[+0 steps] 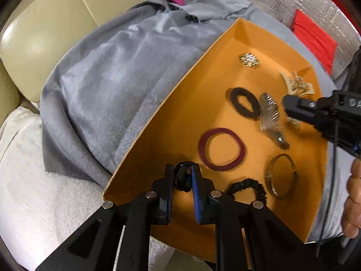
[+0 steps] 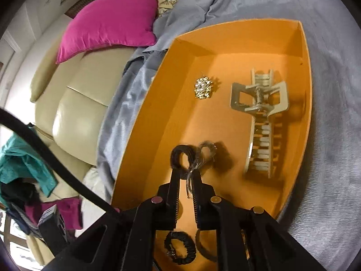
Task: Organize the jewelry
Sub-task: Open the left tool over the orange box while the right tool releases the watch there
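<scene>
An orange tray [image 1: 180, 124] [image 2: 171, 113] lies on a grey cloth. In it are a gold brooch [image 1: 248, 59] [image 2: 203, 88], a beige claw clip [image 1: 295, 83] [image 2: 259, 103], a dark brown hair tie [image 1: 234, 99] [image 2: 177, 155], a clear toothed comb [image 1: 270, 122] [image 2: 206, 149], a maroon band [image 1: 202, 149], a metal bangle [image 1: 269, 176] and a black scrunchie [image 1: 248, 184] [image 2: 191, 251]. My left gripper [image 1: 182, 169] is over the tray's near left corner, shut on a small glossy black piece [image 1: 182, 179]. My right gripper [image 1: 287, 107] [image 2: 186, 171] is low beside the comb. Its jaws are narrowly apart, and the blurred comb lies loose between them.
The grey cloth [image 1: 101, 85] covers a cream leather sofa [image 1: 45, 33] [image 2: 74, 103]. A magenta cushion [image 2: 108, 22] lies behind the tray, and a red item [image 1: 313, 40] to its far right. A person's hand [image 1: 354, 203] holds the right gripper. Teal clothing [image 2: 22, 158] hangs at the left.
</scene>
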{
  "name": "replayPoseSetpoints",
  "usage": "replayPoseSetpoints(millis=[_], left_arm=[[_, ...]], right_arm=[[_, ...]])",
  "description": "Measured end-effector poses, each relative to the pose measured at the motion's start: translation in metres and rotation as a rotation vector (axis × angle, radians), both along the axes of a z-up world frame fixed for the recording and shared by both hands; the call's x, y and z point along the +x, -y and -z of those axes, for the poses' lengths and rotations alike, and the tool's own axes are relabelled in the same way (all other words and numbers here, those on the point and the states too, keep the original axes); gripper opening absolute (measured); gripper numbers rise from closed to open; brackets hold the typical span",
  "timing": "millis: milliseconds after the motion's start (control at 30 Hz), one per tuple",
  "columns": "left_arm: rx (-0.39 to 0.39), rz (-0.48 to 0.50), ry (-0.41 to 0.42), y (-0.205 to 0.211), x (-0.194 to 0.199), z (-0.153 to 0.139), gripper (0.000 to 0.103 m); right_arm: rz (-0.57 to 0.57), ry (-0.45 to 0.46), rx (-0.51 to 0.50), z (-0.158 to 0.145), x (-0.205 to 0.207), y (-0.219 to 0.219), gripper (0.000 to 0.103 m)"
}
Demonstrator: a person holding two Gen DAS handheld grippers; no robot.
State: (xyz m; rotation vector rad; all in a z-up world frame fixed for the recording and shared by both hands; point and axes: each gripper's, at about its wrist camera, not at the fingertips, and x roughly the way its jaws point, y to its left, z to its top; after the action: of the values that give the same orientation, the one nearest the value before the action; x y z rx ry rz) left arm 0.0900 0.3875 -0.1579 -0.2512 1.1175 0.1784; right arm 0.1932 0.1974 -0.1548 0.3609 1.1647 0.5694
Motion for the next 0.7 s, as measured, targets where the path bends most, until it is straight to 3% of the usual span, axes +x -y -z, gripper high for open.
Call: replayPoseSetpoints(millis=[133,400,533,600,667,700], left_arm=[[-0.006,0.007,0.004,-0.001,-0.002,-0.005,0.019],[-0.02,0.0,0.096,0.003,-0.027,-0.04,0.026],[-0.011,0.006,0.168,0.016,-0.048,-0.067,0.051],[0.013,0.018,0.213,0.028,-0.06,-0.084,0.058],[0.04,0.036,0.252,0.04,-0.069,-0.099,0.069],[0.062,0.038,0.273,0.049,-0.077,-0.108,0.072]], right_arm=[[-0.007,0.009,0.025,-0.01,-0.001,0.003,0.021],[-0.06,0.128,0.076,-0.048,-0.031,0.029,0.021],[-0.082,0.199,0.069,-0.069,-0.056,0.049,0.021],[-0.103,0.254,0.026,-0.081,-0.072,0.057,0.021],[-0.131,0.31,-0.03,-0.092,-0.09,0.061,0.028],[-0.141,0.336,-0.058,-0.097,-0.1,0.063,0.042]])
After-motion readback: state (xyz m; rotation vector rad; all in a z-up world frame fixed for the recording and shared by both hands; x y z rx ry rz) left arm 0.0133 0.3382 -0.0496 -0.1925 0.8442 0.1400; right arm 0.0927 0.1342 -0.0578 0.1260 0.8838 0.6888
